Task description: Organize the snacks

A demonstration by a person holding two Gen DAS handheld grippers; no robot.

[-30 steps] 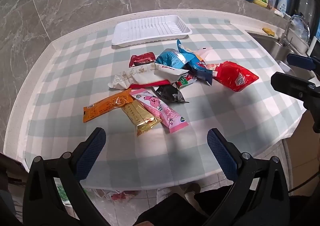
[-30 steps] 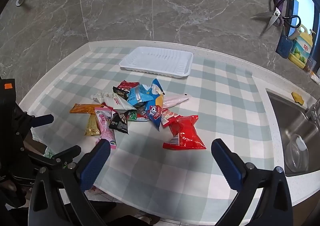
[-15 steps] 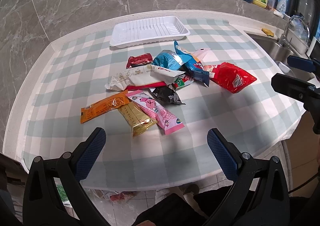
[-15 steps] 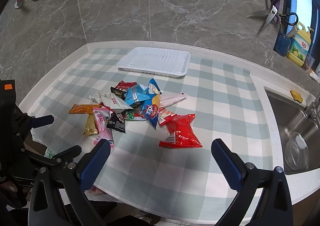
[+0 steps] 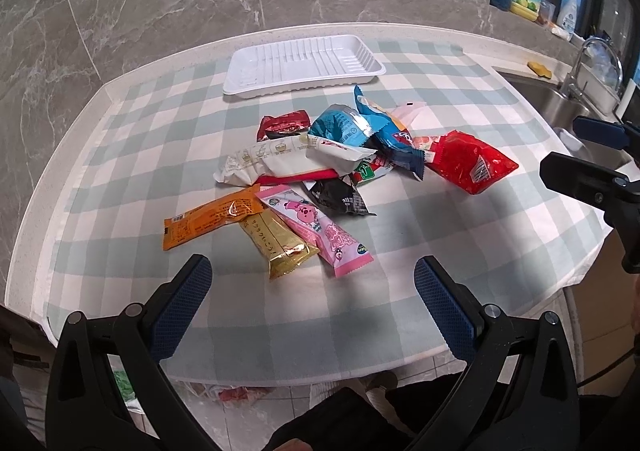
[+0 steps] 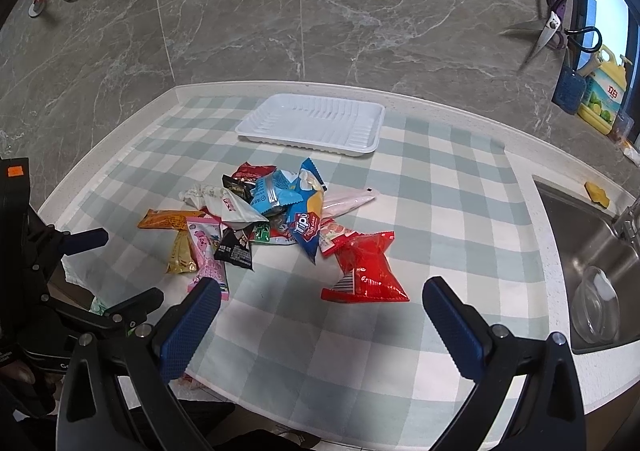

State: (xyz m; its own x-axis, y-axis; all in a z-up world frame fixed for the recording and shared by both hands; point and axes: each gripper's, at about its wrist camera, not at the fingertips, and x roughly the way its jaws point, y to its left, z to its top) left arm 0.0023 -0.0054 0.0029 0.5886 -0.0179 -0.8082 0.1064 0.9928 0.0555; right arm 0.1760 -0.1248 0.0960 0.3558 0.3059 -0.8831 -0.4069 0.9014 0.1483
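A heap of snack packets lies mid-table on a checked cloth: a red bag (image 5: 470, 163) (image 6: 366, 271), a blue Tipo packet (image 6: 304, 225), a pink bar (image 5: 320, 229), a gold bar (image 5: 278, 245), an orange bar (image 5: 210, 217) and a white pouch (image 5: 280, 163). Behind them sits an empty white tray (image 5: 302, 63) (image 6: 312, 123). My left gripper (image 5: 312, 295) hovers open at the near table edge, just short of the gold and pink bars. My right gripper (image 6: 320, 311) hovers open in front of the red bag. Nothing sits between either pair of fingers.
A steel sink (image 6: 592, 263) with a clear bowl lies at the right. Bottles (image 6: 604, 91) and hanging scissors (image 6: 550, 31) stand by the marble wall. The right gripper (image 5: 592, 171) shows at the right edge of the left wrist view; the left gripper (image 6: 84, 275) shows at the left of the right wrist view.
Both grippers have drifted slightly toward the table and stayed open. The snacks and tray have not moved.
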